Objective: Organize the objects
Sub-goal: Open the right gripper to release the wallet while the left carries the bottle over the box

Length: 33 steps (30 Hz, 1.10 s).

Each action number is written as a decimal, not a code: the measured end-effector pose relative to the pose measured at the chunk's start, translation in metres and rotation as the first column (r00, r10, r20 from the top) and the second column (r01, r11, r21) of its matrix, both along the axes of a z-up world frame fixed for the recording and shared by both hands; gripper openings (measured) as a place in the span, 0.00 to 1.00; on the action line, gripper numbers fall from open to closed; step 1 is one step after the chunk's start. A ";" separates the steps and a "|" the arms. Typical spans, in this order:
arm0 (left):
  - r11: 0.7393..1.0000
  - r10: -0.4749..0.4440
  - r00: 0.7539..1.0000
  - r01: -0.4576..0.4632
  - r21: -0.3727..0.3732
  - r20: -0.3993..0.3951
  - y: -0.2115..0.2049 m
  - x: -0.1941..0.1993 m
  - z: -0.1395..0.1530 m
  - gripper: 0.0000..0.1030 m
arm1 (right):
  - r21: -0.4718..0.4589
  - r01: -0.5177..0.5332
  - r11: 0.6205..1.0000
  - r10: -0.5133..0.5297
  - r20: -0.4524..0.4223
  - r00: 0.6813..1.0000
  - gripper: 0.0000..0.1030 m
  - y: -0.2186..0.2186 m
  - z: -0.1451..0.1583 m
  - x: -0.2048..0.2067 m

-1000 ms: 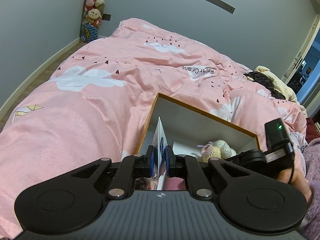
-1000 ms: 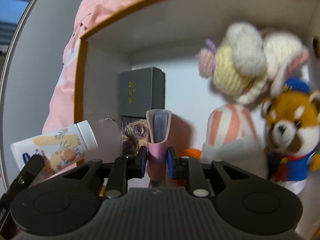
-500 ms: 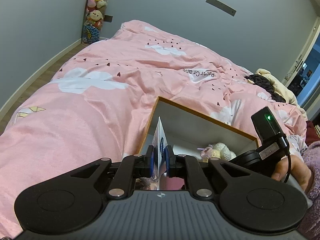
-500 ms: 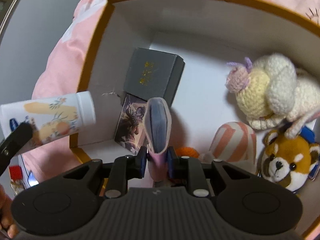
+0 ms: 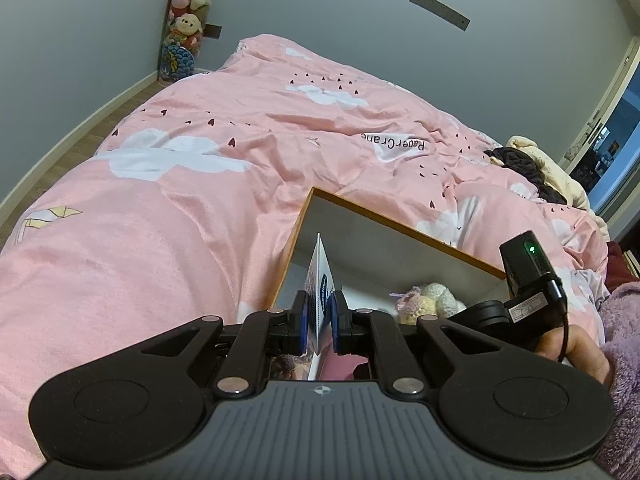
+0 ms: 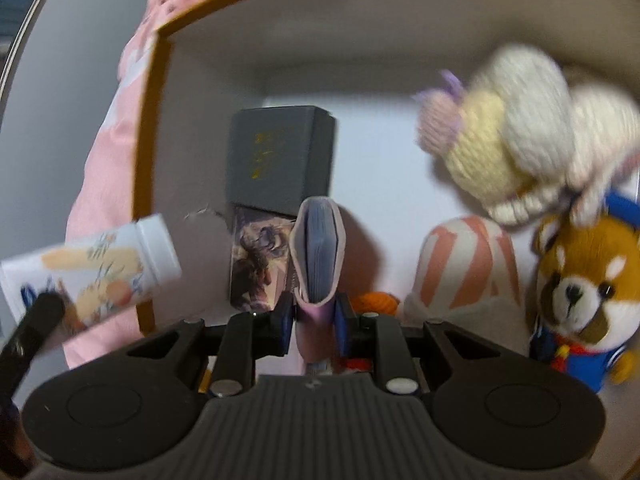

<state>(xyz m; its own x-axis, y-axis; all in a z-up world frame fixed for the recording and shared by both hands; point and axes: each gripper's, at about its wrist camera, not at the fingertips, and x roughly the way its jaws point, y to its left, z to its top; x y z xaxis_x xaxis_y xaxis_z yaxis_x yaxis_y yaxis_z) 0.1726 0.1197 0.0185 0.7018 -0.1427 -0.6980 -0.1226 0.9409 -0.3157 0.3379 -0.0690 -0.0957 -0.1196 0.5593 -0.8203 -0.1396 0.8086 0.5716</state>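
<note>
My left gripper (image 5: 319,322) is pinching a white tube (image 5: 319,280) by its flat end. The tube has a blue mark on it here, and from my other side I can see orange flowers and a white cap on it (image 6: 92,268). It hangs just over the near left corner of the box (image 5: 400,232), with the cap poking in past the box's orange rim (image 6: 150,152).

My right gripper (image 6: 316,316) is pinching a pink card holder (image 6: 318,256). It stands up between my fingers (image 6: 285,322), and I can see blue-grey cards packed inside it. It is down inside the box, near the left wall.

The box sits on a pink blanket (image 5: 168,200) with white clouds and little dark hearts. The box is white inside.

Inside the box, past the card holder, lies a dark grey case (image 6: 280,156) with gold marks on top. A picture card (image 6: 260,260) pokes out from under its near edge, right beside the card holder. At the right side of the box a knitted toy (image 6: 516,148), cream and yellow with a pink and purple bit, rests on top of other toys. Under it is a plush with orange and white stripes (image 6: 468,264). A red panda toy (image 6: 584,292) in blue clothes is at the box's far right. A bit of orange yarn (image 6: 376,302) shows just by my right finger.

My right hand (image 5: 576,354), in a fuzzy purple sleeve (image 5: 624,340), shows at the box's right side.
</note>
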 end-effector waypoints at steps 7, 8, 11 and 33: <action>1.000 -0.004 1.000 0.004 -0.005 -0.001 -0.003 0.001 -0.001 0.12 | -0.038 -0.016 0.999 0.018 0.055 0.998 0.23 0.014 -0.003 -0.005; 1.000 -0.008 1.000 0.008 -0.007 -0.001 -0.004 0.001 -0.001 0.12 | -0.047 -0.030 0.998 0.033 0.076 0.997 0.24 0.016 -0.002 -0.007; 1.000 -0.019 1.000 0.019 -0.007 -0.003 -0.007 -0.001 -0.001 0.12 | -0.078 -0.117 0.990 0.128 0.157 0.979 0.37 0.023 0.006 -0.015; 0.998 -0.062 0.998 0.062 -0.004 -0.031 -0.019 0.004 -0.013 0.11 | -0.409 -0.772 0.486 0.872 0.173 0.458 0.42 0.078 0.015 -0.037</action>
